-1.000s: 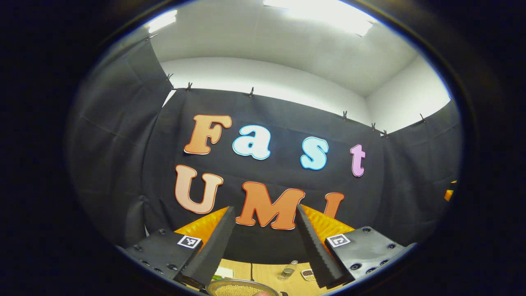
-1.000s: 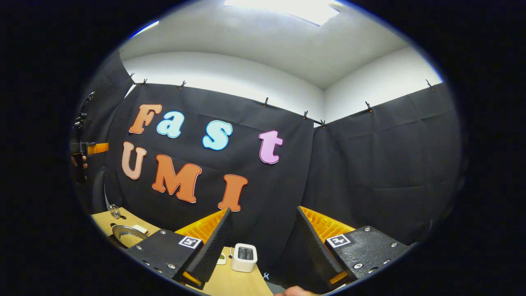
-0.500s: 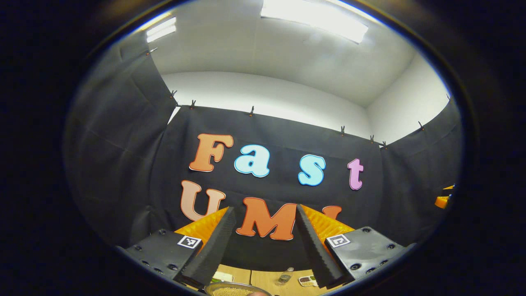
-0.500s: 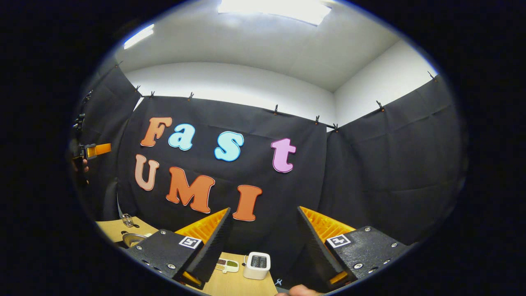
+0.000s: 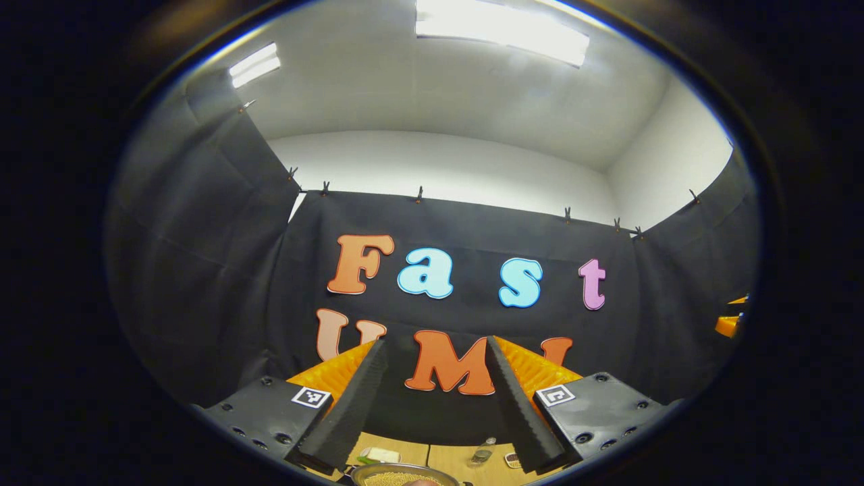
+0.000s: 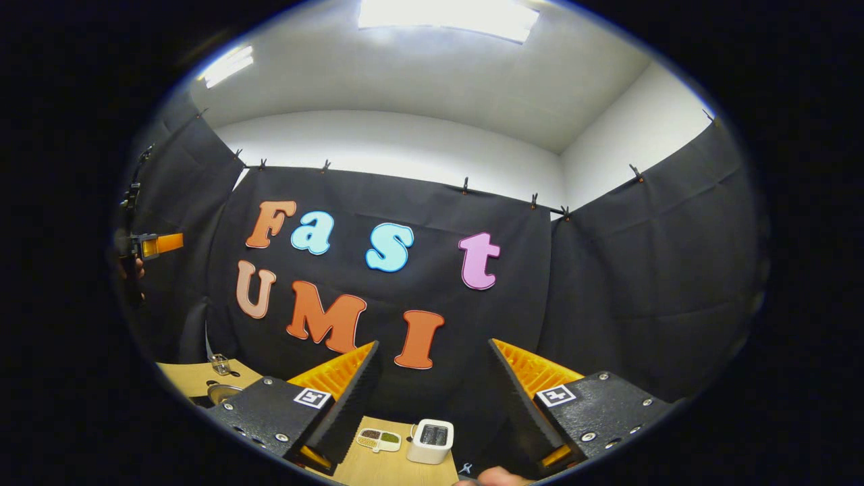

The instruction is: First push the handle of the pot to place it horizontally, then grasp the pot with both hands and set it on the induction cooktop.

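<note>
I have both grippers raised and pointed at the booth wall, so the table sits at the very bottom of each view. My left gripper [image 5: 435,398] has its fingers spread wide with nothing between them, and my right gripper [image 6: 432,401] is likewise wide and empty. The pot [image 5: 403,475] is just below the left gripper's fingers in the left gripper view: a round metal rim with what looks like small yellowish grains inside. Its handle I cannot make out. I judge it stiff, smooth and fairly heavy with that filling, so it could slip or spill if tilted. I would push low on the handle, then take the rim at opposite sides and keep it level.
</note>
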Available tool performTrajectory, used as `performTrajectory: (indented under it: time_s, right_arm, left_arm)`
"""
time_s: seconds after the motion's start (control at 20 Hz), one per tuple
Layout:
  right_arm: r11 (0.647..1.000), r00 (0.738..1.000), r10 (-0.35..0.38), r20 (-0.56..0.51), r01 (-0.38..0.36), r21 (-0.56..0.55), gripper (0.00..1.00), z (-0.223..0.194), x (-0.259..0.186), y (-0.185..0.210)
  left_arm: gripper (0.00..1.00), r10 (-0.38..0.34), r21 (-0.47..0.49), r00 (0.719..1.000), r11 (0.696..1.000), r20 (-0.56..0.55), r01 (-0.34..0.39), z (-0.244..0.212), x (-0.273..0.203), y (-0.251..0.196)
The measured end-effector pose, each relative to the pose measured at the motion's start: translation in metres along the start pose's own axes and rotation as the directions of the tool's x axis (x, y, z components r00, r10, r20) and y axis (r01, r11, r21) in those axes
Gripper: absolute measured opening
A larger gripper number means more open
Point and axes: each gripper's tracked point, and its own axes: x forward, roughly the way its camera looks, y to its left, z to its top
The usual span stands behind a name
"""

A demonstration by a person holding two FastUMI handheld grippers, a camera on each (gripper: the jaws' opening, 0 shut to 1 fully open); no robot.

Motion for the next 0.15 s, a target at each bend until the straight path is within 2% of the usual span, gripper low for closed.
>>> performTrajectory:
  time_s: [0.15]
  right_arm:
    - [1.000, 1.000, 0.007, 0.000, -0.007, 0.009, 0.95, -0.0025, -0.0010, 0.0007]
  left_arm:
    - [0.94, 0.004, 0.017, 1.000, 1.000, -0.003, -0.004, 0.0005, -0.0036, -0.0015]
